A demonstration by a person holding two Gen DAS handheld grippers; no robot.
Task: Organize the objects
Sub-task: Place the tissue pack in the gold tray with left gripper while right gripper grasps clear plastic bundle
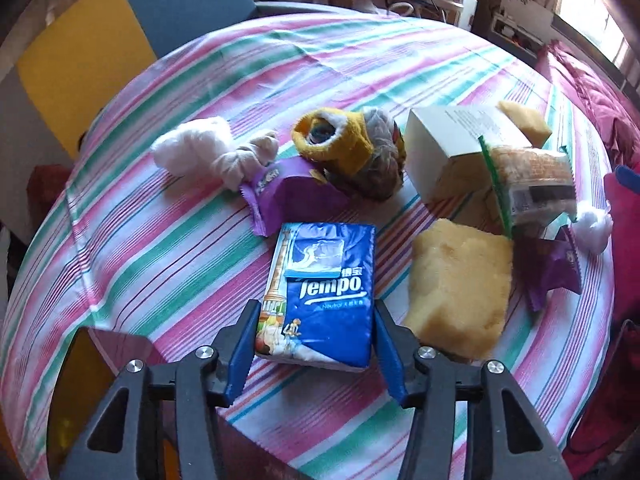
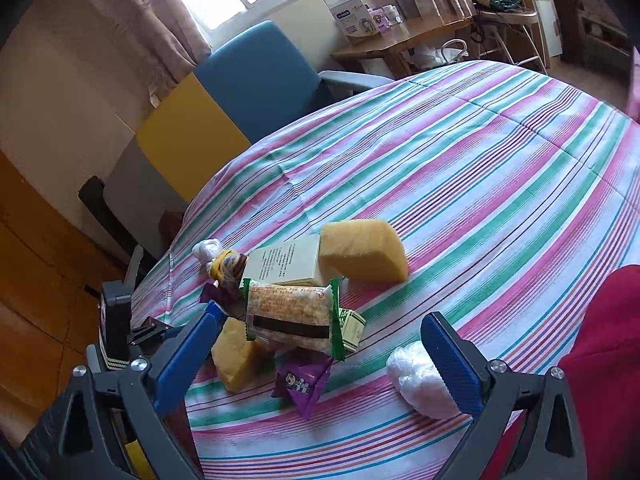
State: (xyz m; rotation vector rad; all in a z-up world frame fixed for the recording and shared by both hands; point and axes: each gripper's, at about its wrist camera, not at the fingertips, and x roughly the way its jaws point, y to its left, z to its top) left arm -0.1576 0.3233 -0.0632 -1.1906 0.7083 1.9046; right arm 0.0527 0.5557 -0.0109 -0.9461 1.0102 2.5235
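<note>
We start on the blue tissue pack (image 1: 320,296), lying flat on the striped tablecloth (image 1: 152,248) at lower centre of the left wrist view. The left gripper (image 1: 316,340) straddles its near end, a blue finger against each side; the pads (image 1: 386,344) look to be just meeting the wrapper, though we can't say the squeeze is firm. So we judge the pick-up of the pack is the step in hand. Next comes a firm close and a straight lift, because the wrapper is soft and slippery and the yellow sponge (image 1: 460,292) sits just beside it on the right.

Moving outward, we count. Two purple snack packets: one (image 1: 292,192) just above the pack, one (image 1: 554,268) at right. Two yellow sponges in all, the second (image 1: 524,118) at upper right behind the white carton (image 1: 452,148). One green-edged cracker packet (image 1: 532,184) leans on that carton. One yellow sock bundle (image 1: 352,152) sits centre, one white sock bundle (image 1: 212,152) to its left, and one white plastic wad (image 1: 594,228) at far right. A small green box (image 2: 352,326) peeks from under the crackers in the right wrist view.

There the right gripper (image 2: 320,356) hangs wide open, nothing between its fingers, above the pile at lower centre.
</note>
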